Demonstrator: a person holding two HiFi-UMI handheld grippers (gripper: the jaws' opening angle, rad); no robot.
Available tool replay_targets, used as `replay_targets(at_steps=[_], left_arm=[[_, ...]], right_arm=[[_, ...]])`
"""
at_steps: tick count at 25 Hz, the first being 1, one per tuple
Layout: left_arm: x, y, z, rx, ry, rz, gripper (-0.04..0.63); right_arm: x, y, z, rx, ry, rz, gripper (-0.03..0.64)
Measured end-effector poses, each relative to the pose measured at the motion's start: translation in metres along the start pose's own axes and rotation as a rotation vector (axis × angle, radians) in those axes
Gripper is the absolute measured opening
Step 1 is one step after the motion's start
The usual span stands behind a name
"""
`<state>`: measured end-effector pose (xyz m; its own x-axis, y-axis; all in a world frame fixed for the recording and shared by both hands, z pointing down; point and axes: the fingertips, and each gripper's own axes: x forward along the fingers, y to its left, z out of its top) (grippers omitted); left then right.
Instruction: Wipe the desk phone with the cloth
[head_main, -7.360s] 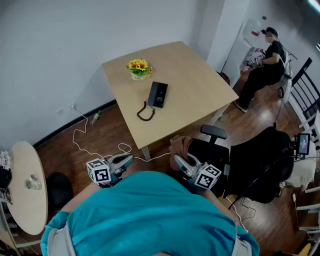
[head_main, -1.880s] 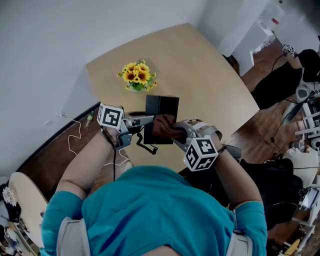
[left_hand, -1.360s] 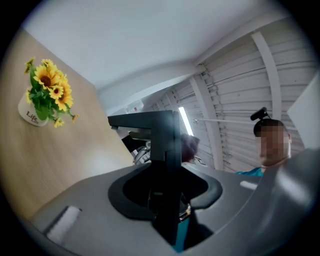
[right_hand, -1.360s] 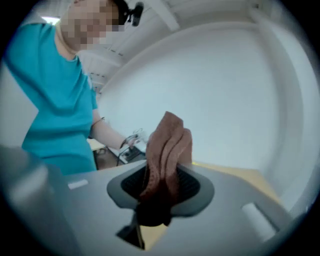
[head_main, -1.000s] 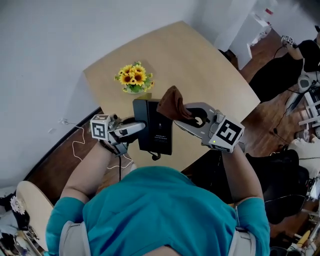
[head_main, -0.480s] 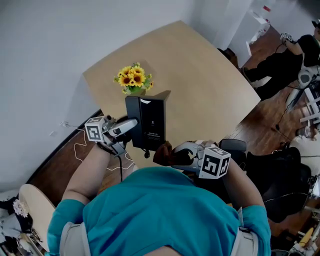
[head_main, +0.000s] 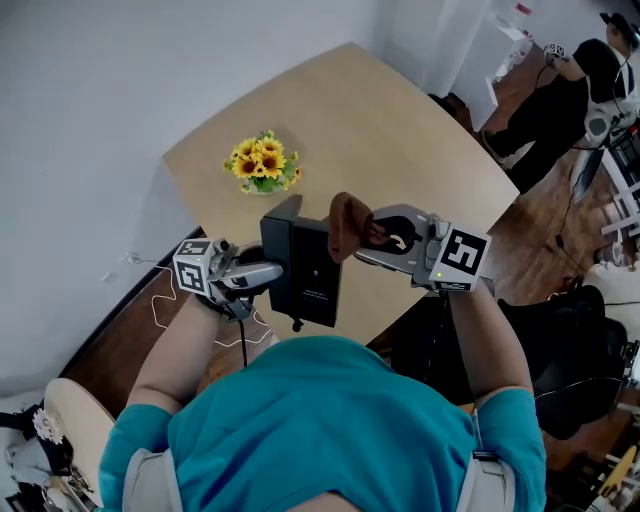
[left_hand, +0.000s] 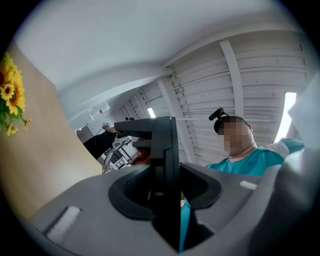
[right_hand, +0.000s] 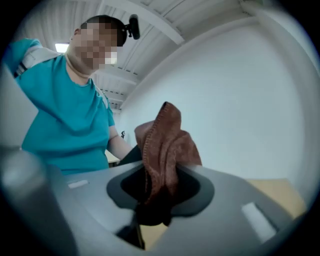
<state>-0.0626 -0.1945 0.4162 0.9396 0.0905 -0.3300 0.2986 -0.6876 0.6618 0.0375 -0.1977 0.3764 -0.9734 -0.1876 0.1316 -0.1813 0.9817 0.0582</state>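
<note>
Wood table (head_main: 400, 130) fills the room's middle, and sunflowers (head_main: 262, 162) sit in a small pot (head_main: 264, 186) on it. The left gripper (head_main: 268, 272) is clamped on the phone's (head_main: 300, 265) thin side and holds it up on edge, off the table by the near edge. The phone looks hard, smooth and a bit heavy, so I think it could slip; a grip on the flat sides, low down, seems safest. The right gripper (head_main: 368, 236) pinches the brown cloth (head_main: 347, 222), which is soft and floppy, right by the phone's top corner. A cord (head_main: 297, 324) dangles below.
</note>
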Motion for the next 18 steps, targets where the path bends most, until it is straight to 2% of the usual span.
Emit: replay_targets(at_steps=[2,6,8,10,12,14,16,18], left_arm=[[0.000,-0.001,-0.002,0.011,0.023,0.005,0.166],[-0.004,-0.008,-0.005,0.048,0.056,-0.012,0.166],[-0.006,-0.010,-0.009,0.068,0.085,-0.014,0.166],[-0.007,-0.009,-0.013,0.088,0.127,-0.001,0.166],[-0.008,-0.006,-0.018,0.113,0.178,0.028,0.166],[-0.008,-0.001,-0.023,0.134,0.220,0.047,0.166],[-0.007,0.000,-0.026,0.145,0.241,0.043,0.166],[-0.004,-0.002,-0.029,0.153,0.251,0.029,0.166]], right_arm=[[-0.002,-0.014,-0.020,0.034,0.047,-0.029,0.114],[-0.008,-0.041,-0.066,0.058,0.217,-0.097,0.114],[-0.015,-0.041,-0.053,0.043,0.193,-0.094,0.114],[-0.024,-0.037,-0.020,0.015,0.127,-0.067,0.114],[-0.025,-0.024,0.014,-0.012,0.083,0.019,0.114],[-0.017,0.000,0.031,-0.031,0.098,0.159,0.114],[-0.006,0.023,0.027,-0.023,0.174,0.294,0.114],[-0.001,0.035,0.015,0.011,0.226,0.375,0.114]])
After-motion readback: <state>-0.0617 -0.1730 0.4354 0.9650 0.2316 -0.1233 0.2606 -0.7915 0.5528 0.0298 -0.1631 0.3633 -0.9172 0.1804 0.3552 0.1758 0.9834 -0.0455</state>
